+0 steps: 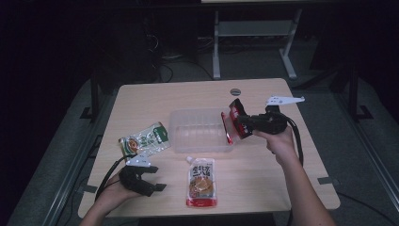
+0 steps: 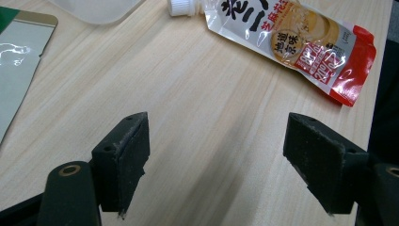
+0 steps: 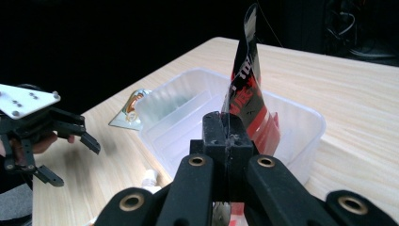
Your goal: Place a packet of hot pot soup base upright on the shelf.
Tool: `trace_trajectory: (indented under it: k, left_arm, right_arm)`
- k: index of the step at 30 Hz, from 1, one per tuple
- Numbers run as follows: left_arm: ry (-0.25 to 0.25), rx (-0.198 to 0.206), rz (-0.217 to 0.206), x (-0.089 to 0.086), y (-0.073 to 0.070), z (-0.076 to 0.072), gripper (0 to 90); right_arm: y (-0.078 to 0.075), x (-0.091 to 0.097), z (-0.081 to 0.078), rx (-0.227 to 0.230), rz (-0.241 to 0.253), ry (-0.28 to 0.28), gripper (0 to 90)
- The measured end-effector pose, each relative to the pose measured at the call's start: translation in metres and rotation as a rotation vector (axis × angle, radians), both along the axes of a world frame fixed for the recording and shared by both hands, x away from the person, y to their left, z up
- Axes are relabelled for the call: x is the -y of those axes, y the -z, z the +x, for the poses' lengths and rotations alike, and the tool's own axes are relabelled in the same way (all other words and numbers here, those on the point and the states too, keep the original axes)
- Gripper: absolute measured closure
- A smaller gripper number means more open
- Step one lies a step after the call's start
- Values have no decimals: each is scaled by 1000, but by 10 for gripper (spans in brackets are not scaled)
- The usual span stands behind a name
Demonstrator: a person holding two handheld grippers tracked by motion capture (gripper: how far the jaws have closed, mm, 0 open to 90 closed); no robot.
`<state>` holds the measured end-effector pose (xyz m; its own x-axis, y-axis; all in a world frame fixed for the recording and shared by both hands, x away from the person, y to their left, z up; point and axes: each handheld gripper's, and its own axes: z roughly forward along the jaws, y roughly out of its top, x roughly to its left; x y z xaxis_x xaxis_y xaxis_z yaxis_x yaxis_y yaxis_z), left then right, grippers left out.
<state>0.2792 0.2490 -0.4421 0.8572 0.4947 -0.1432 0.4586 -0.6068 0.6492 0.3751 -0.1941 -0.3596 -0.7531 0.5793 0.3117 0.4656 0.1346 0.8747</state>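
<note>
Red and black, glossy, the flat packet (image 3: 244, 89) is pinched upright by the right gripper (image 3: 229, 136) over the clear plastic container (image 3: 301, 141). The left gripper (image 2: 214, 160) is held spread, empty.

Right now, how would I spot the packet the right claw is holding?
Find the clear plastic tub mid-table. At its right end, the right claw pinches a red-and-black packet on edge over the tub. The other two packets lie flat on the table.
</note>
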Motion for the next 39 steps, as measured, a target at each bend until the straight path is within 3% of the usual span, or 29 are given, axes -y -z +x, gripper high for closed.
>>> trace_trajectory:
  k: [14, 28, 29, 32, 35, 36, 38, 39]
  left_arm:
    - [-1, -14, 1, 1, 2, 0, 228]
    - [1, -23, 1, 2, 3, 1, 228]
    - [3, -22, 3, 2, 4, 1, 228]
    - [7, -19, 4, 2, 4, 1, 228]
    - [8, -19, 6, 2, 4, 1, 228]
    - [13, -17, 13, 1, 3, 2, 228]
    - [14, -18, 13, 1, 3, 2, 228]
    - [15, -17, 13, 1, 3, 2, 228]
  right_arm:
    - [10, -7, 10, -26, -18, 19, 899]
    - [22, -17, 20, -55, -78, 49, 885]
    - [23, -18, 21, -51, -97, 54, 854]
    - [24, -18, 21, -55, -100, 51, 811]
    - [22, -18, 19, -65, -96, 64, 713]
    - [22, -17, 18, -70, -99, 64, 618]
    - [22, -17, 18, -70, -100, 64, 567]
    - [21, -17, 15, -61, -120, 73, 457]
